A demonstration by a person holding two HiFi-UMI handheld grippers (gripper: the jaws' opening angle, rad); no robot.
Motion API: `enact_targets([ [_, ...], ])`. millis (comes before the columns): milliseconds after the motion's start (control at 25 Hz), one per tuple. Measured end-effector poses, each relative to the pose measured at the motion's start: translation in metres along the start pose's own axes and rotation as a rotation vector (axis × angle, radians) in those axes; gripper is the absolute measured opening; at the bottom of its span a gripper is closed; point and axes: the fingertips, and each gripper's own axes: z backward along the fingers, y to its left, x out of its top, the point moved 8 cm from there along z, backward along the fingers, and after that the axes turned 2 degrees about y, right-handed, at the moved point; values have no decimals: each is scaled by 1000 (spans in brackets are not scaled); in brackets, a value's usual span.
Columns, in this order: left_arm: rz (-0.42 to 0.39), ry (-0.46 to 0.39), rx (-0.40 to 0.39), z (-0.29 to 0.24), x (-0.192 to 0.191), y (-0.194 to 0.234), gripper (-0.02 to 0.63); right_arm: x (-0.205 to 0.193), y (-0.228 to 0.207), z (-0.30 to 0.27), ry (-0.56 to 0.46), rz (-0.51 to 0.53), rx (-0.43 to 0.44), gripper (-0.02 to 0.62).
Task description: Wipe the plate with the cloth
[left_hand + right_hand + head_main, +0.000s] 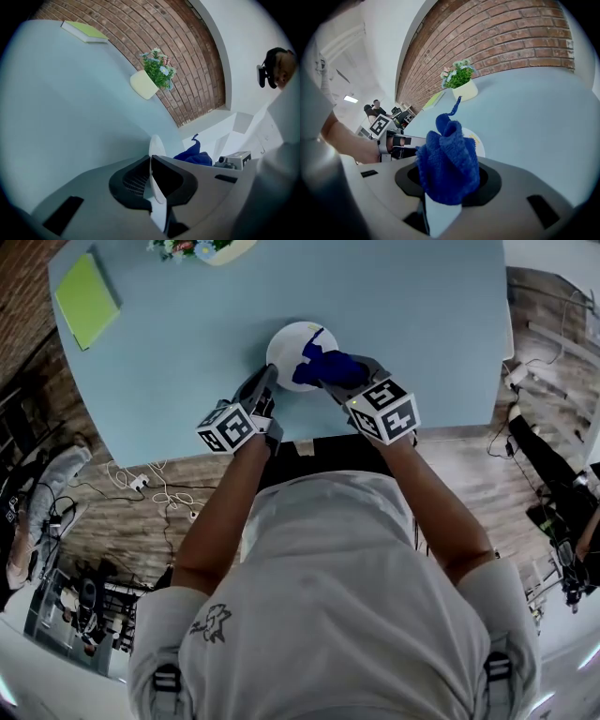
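Table (422, 324) | left tool (266, 385) pinches plate (284, 341) edge | right tool (330, 381) holds cloth (323, 367) over plate

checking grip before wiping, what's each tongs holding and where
Left tongs pinch the plate by its rim; right tongs clamp the blue cloth by a bunched fold.

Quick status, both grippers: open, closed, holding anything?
Left gripper: closed on the rim of the plate.
Right gripper: closed on the blue cloth.
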Motion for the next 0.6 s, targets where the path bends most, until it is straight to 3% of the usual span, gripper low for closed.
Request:
enact_targets([
  [400,-187,73,164,-6,1,4,40,-5,-3,-3,2,-13,11,156],
  [600,-238,76,217,-7,3,7,54,-4,-3,-4,0,-21,14,156],
])
